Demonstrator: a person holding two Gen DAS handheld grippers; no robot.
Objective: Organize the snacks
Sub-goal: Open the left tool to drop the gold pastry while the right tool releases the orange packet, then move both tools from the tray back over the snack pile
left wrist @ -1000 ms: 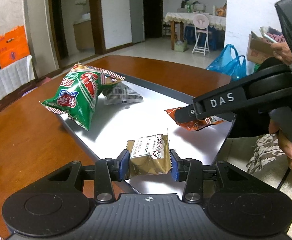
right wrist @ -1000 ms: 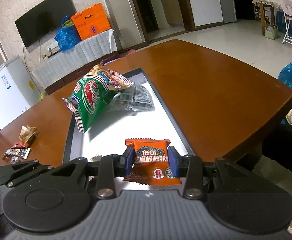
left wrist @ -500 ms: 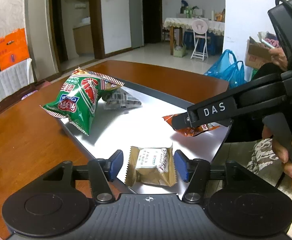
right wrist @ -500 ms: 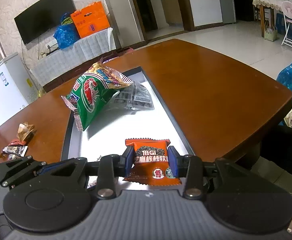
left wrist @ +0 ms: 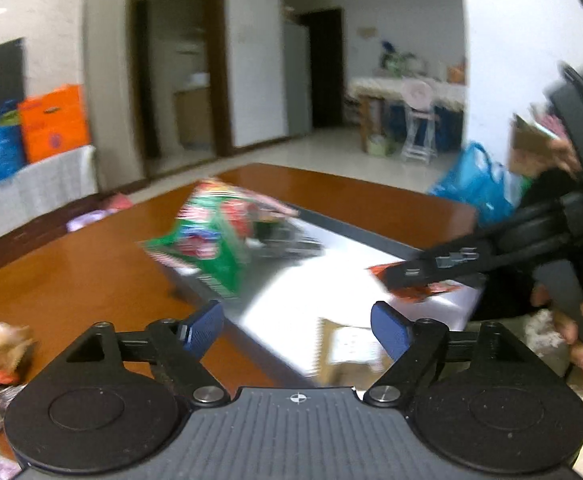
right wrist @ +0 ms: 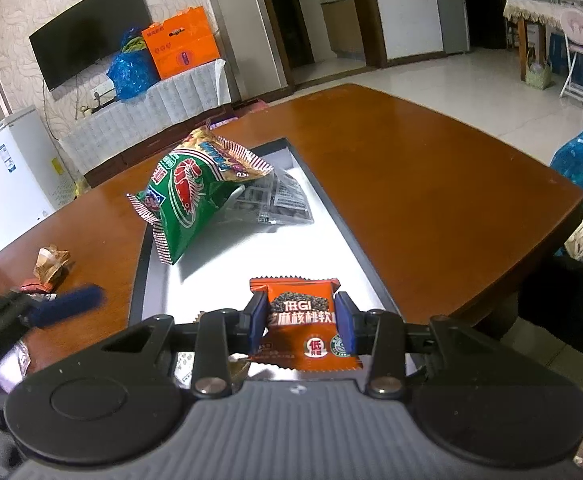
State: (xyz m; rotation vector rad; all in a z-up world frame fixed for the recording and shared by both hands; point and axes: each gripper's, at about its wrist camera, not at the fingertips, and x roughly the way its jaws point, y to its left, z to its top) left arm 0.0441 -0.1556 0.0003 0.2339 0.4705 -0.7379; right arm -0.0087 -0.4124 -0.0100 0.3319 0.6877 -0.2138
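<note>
My left gripper [left wrist: 297,326] is open and empty, its blue pads wide apart; this view is blurred. A tan snack packet [left wrist: 349,350] lies on the white tray [left wrist: 323,276] just beyond it. My right gripper [right wrist: 302,322] is shut on an orange snack packet [right wrist: 303,324] and holds it over the near end of the tray [right wrist: 251,256]. In the left wrist view the right gripper [left wrist: 423,276] shows with the orange packet [left wrist: 419,290]. A green shrimp-chip bag [right wrist: 189,196] leans on a clear dark packet [right wrist: 281,200] at the tray's far end.
The tray sits on a brown wooden table [right wrist: 431,184]. Several small loose snacks [right wrist: 49,266] lie on the table to the left of the tray, also in the left wrist view [left wrist: 1,350]. The table's edge [right wrist: 531,280] is at the right.
My left gripper opened and let the tan packet drop onto the tray, then pulled back and swung left. My right gripper kept hold of the orange packet, almost still.
</note>
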